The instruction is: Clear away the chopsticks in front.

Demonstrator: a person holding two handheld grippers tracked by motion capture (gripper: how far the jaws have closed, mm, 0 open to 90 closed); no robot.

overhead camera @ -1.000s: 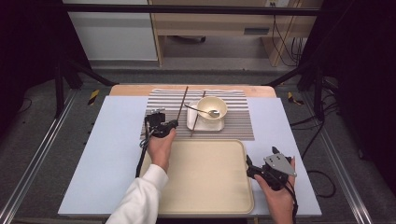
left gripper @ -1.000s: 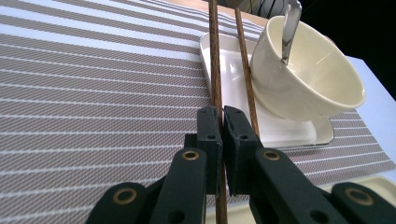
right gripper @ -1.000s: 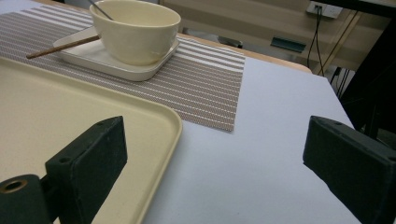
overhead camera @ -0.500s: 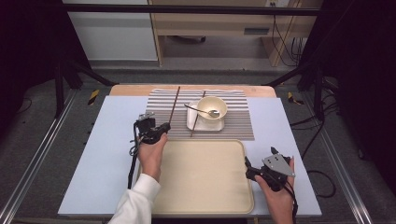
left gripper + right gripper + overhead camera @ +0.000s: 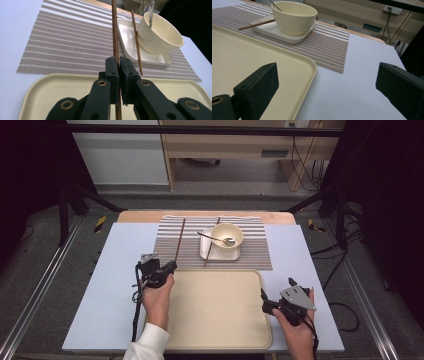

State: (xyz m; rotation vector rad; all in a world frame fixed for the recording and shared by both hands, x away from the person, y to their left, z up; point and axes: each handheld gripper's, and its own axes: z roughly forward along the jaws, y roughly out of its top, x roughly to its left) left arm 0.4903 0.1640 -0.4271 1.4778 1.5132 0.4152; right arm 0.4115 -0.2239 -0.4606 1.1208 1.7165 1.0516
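Note:
My left gripper point(image 5: 171, 266) point(image 5: 119, 62) is shut on a dark wooden chopstick point(image 5: 180, 239) point(image 5: 114, 35). It holds the stick near its lower end, off the tray's far left corner, and the stick points away over the striped placemat point(image 5: 167, 245) point(image 5: 65, 45). A second chopstick point(image 5: 211, 246) point(image 5: 136, 42) leans on the white square plate point(image 5: 220, 255) point(image 5: 127, 40). On that plate stands a cream bowl point(image 5: 228, 236) point(image 5: 294, 17) with a metal spoon point(image 5: 214, 239) in it. My right gripper point(image 5: 264, 301) point(image 5: 327, 82) is open at the tray's right edge, with nothing between its pads.
A cream tray point(image 5: 215, 315) point(image 5: 242, 57) lies bare at the front middle of the pale blue table cover point(image 5: 105, 290). The table's wooden far edge point(image 5: 145, 215) runs behind the placemat. Dark stand legs and cables lie on the floor around the table.
My left gripper has carried the chopstick to the left and nearer to the person, from beside the plate to the tray's far left corner. The right gripper has stayed put.

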